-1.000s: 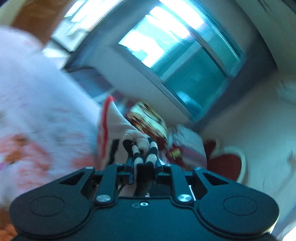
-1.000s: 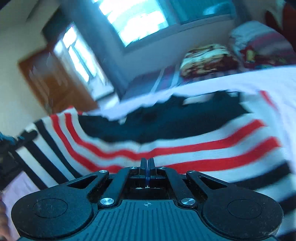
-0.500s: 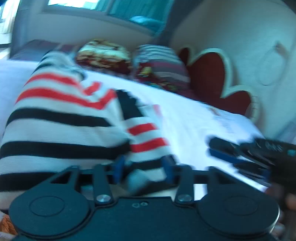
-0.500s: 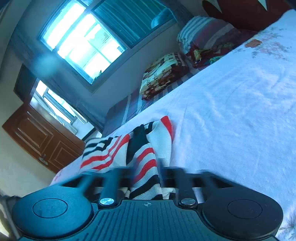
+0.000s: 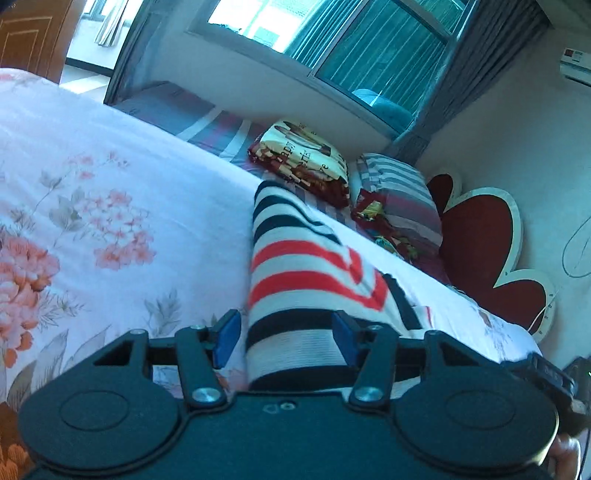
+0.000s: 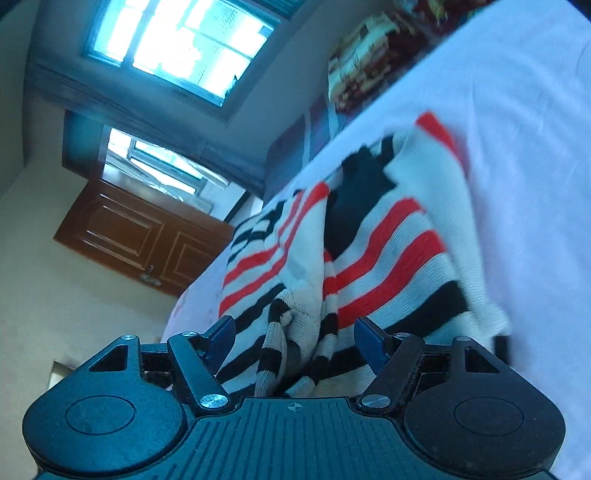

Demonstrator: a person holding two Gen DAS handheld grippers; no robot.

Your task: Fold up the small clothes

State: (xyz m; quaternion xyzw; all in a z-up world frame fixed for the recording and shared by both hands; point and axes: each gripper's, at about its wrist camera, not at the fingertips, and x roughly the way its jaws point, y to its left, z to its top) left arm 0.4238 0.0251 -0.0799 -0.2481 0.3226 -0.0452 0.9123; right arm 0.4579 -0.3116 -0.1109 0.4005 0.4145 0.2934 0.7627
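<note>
Both grippers had let go since a second earlier: striped sweater [image 5: 306, 273] lay dropped on the floral bedsheet [image 5: 92, 206]. Left gripper [image 5: 286, 338] stood open around it (pads clear), right gripper [image 6: 293, 341] closing slightly, gripping nothing, probably to re-grab.

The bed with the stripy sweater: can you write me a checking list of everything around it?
Surface: bed sheet, white with pink flowers.
Job's things: striped sweater, red, black and white, lying bunched on the sheet, partly folded.
Clutter: two pillows at the head of the bed.
Grippers: left tool open, sweater between its pads but not pinched; right tool closing, pads not yet pressing the sweater between them.
Cables: thin cord by the headboard; otherwise nothing seen.
Surroundings: window with curtains, wooden door, air conditioner.
</note>
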